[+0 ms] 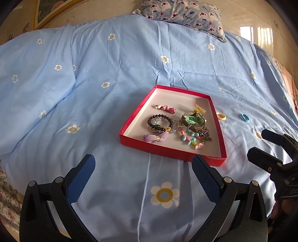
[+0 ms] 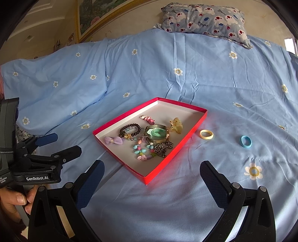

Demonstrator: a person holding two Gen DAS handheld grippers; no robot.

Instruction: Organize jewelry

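Observation:
A shallow red tray (image 1: 171, 151) (image 2: 200, 119) lies on the blue bedspread. It holds a dark bead bracelet (image 1: 158, 123) (image 2: 130, 131), a purple bow clip (image 1: 155, 137) (image 2: 113, 140), a pink hair clip (image 1: 165, 108) (image 2: 148, 119), a watch (image 1: 193, 121) (image 2: 157, 135), pastel beads (image 2: 142, 150), a chain (image 2: 163, 148) and a yellow claw clip (image 2: 176, 125). A yellow hair tie (image 1: 221, 116) (image 2: 206, 134) and a blue hair tie (image 1: 244, 117) (image 2: 245, 141) lie on the bedspread right of the tray. My left gripper (image 1: 143, 167) (image 2: 61, 144) is open and empty before the tray's near edge. My right gripper (image 2: 151, 173) (image 1: 260, 143) is open and empty near the tray's near corner.
A patterned pillow (image 1: 182, 14) (image 2: 204, 18) lies at the far end of the bed. A framed picture (image 2: 96, 16) hangs on the wall at the back left. The bedspread (image 1: 93, 83) stretches wide to the left of the tray.

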